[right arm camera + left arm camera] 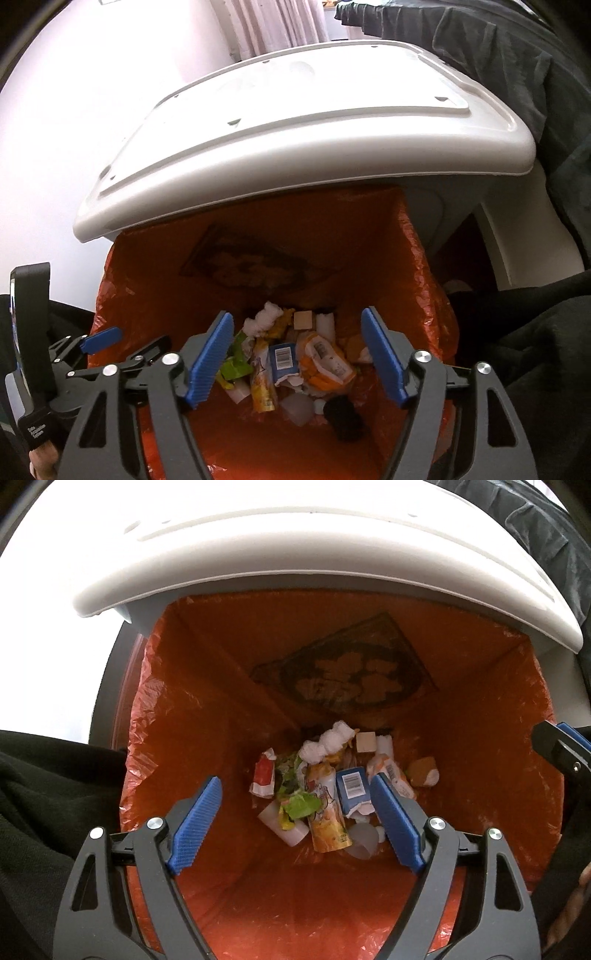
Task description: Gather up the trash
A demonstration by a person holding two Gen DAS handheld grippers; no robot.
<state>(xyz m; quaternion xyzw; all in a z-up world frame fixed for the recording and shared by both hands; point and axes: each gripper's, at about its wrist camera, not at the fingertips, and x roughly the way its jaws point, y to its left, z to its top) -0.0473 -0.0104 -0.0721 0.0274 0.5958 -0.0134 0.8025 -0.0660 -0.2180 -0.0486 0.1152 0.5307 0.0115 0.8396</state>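
Observation:
Both views look down into a bin lined with an orange bag, its white lid raised at the far side. At the bottom lies a pile of trash: a blue carton, a yellow pouch, crumpled tissue, wrappers and plastic cups. A black lump shows on the near side. My left gripper hangs open over the pile with nothing between its blue pads. My right gripper is open and empty too, beside the left.
The left gripper's blue finger shows at the left of the right wrist view; the right gripper's body at the right edge of the left one. Dark fabric lies behind the bin, a pale curtain beyond. Black sleeves flank the bin.

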